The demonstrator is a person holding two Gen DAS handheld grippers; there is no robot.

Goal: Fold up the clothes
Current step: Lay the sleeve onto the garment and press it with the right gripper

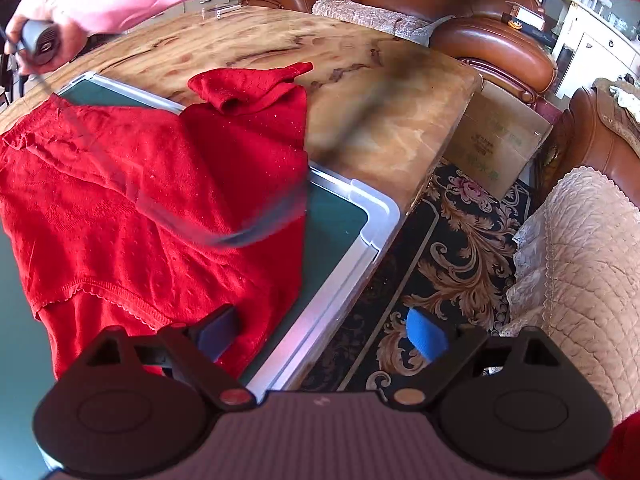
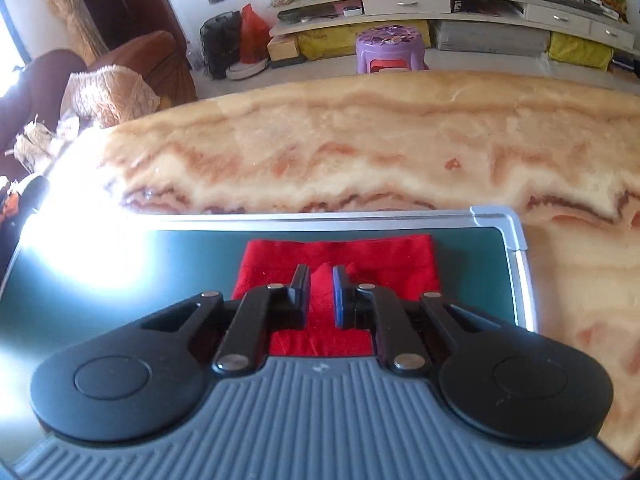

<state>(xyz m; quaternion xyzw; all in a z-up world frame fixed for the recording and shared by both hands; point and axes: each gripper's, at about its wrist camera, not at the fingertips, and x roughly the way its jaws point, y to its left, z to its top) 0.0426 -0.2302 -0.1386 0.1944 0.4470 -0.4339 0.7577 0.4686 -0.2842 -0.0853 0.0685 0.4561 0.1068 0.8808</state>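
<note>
A red knit garment [image 1: 160, 192] lies partly folded on a green board with a silver frame [image 1: 344, 216], one sleeve [image 1: 248, 84] reaching onto the marble table. My left gripper [image 1: 320, 334] is open and empty, above the garment's near right edge and the board's rim. In the right wrist view my right gripper [image 2: 321, 294] is nearly closed, pinching a raised fold of the red garment [image 2: 340, 256] on the green board [image 2: 472, 264]. The hand holding the right gripper shows at the far left of the left wrist view [image 1: 40, 36].
The marble table [image 2: 360, 148] extends beyond the board. Leather sofas [image 1: 492, 48], a cardboard box [image 1: 496, 144] and a patterned rug [image 1: 440, 264] lie to the right of the table. A purple stool [image 2: 390, 50] and shelves stand beyond the far edge.
</note>
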